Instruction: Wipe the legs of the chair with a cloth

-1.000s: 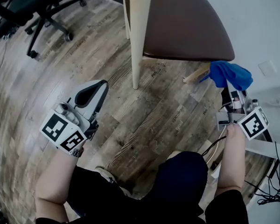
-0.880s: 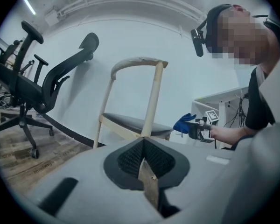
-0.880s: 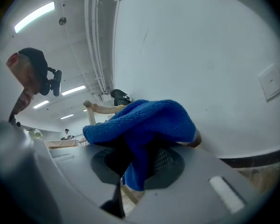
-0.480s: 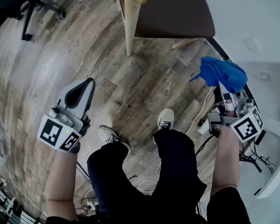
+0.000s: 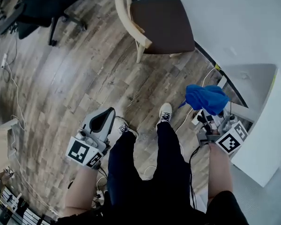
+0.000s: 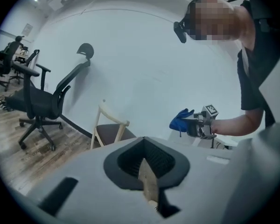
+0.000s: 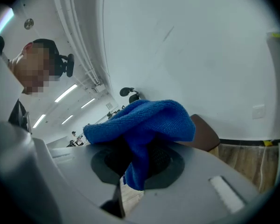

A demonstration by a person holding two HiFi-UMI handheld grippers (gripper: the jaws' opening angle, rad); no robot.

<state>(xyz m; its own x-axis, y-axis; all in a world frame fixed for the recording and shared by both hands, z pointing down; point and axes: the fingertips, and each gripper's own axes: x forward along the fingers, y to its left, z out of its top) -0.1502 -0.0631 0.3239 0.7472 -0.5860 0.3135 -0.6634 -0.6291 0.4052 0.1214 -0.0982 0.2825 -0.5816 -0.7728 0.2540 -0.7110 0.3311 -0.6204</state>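
Right gripper view first: the jaws of the right gripper (image 5: 204, 110) are clamped on a bunched blue cloth (image 7: 144, 125), a fold pinched down in the cavity and the rest puffing up over the tips. That fabric looks like soft, light terry, so I'd expect it to drape and flop rather than hold a shape, and it would be best wrapped around a leg with the loose bulk leading. Over to the left gripper (image 5: 107, 114): its jaws are together with nothing between them, only a sliver of floor showing through. Both tools hang at the person's sides, and the cloth sits well apart from the chair (image 5: 159, 25), which stands ahead by the wall (image 5: 225, 18). Its brown seat rides on slim pale wooden legs, and the front leg (image 5: 139, 55) is plainly in sight. They look stiff and smooth, and the chair looks light enough to skid under a firm rub, so the free left tool could steady the backrest. Underfoot is a wood-plank floor (image 5: 75, 88), likely slick, with the person's shoes (image 5: 165, 111) planted on it and cables (image 5: 16, 93) trailing at the left. An office chair (image 5: 47, 3) sits far left, and a white unit (image 5: 260, 139) crowds the right side.
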